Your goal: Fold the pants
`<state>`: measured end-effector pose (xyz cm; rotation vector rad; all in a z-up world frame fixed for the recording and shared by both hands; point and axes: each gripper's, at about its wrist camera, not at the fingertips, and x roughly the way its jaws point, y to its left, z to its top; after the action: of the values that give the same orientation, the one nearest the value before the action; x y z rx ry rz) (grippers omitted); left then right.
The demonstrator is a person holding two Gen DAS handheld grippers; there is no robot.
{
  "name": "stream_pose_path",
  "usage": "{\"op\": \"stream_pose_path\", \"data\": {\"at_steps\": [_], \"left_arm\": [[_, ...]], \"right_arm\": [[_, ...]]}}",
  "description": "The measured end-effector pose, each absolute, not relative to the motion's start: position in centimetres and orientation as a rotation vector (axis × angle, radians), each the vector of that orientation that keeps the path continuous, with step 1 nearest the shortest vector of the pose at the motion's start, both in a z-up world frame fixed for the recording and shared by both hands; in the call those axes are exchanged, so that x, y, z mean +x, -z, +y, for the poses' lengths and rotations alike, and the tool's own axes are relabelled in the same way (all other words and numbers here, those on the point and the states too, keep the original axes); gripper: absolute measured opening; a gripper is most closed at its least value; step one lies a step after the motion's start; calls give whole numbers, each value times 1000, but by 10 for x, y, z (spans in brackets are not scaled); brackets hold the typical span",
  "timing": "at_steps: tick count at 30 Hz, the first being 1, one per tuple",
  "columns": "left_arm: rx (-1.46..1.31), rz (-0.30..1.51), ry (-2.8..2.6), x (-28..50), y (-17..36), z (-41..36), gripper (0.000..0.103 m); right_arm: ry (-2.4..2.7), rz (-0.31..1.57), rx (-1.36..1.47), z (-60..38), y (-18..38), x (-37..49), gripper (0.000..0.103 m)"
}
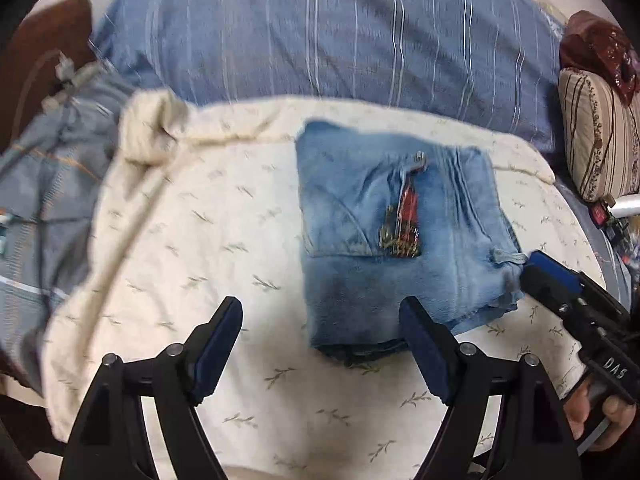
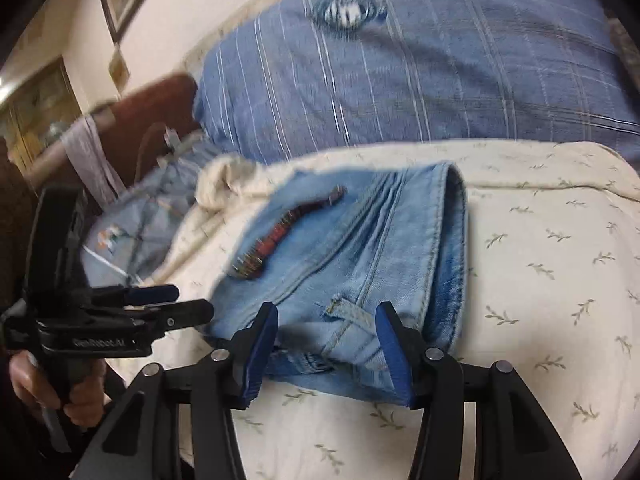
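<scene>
Pants (image 1: 400, 240), light blue denim folded into a compact square, are lying on a cream leaf-print cloth (image 1: 224, 264) spread over a bed, with a blue striped duvet (image 1: 320, 40) on the far side. The left gripper (image 1: 322, 320) is hovering at the bundle's near left corner, jaws spread wide and gripping nothing. The right gripper (image 2: 326, 326) is sitting at the near right edge, jaws half open astride a belt loop (image 2: 348, 312), pads not visibly pressing the denim.
</scene>
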<state>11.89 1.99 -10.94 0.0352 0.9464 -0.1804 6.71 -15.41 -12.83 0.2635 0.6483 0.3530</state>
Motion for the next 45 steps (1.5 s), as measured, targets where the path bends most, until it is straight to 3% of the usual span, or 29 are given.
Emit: {"op": "stream_pose_path", "data": {"at_steps": [7, 18, 24, 27, 45], "left_arm": [[82, 766, 101, 75, 54, 23, 89], [124, 597, 31, 30, 4, 25, 92], [133, 559, 2, 18, -5, 26, 93], [145, 531, -17, 12, -8, 26, 101], [144, 519, -32, 4, -10, 28, 101]], "right_arm": [[-265, 528, 288, -171, 92, 11, 62], [-173, 454, 213, -159, 28, -39, 64], [-185, 403, 169, -143, 11, -55, 66], [-198, 399, 146, -134, 7, -57, 66], [-175, 363, 98, -120, 1, -64, 66]]}}
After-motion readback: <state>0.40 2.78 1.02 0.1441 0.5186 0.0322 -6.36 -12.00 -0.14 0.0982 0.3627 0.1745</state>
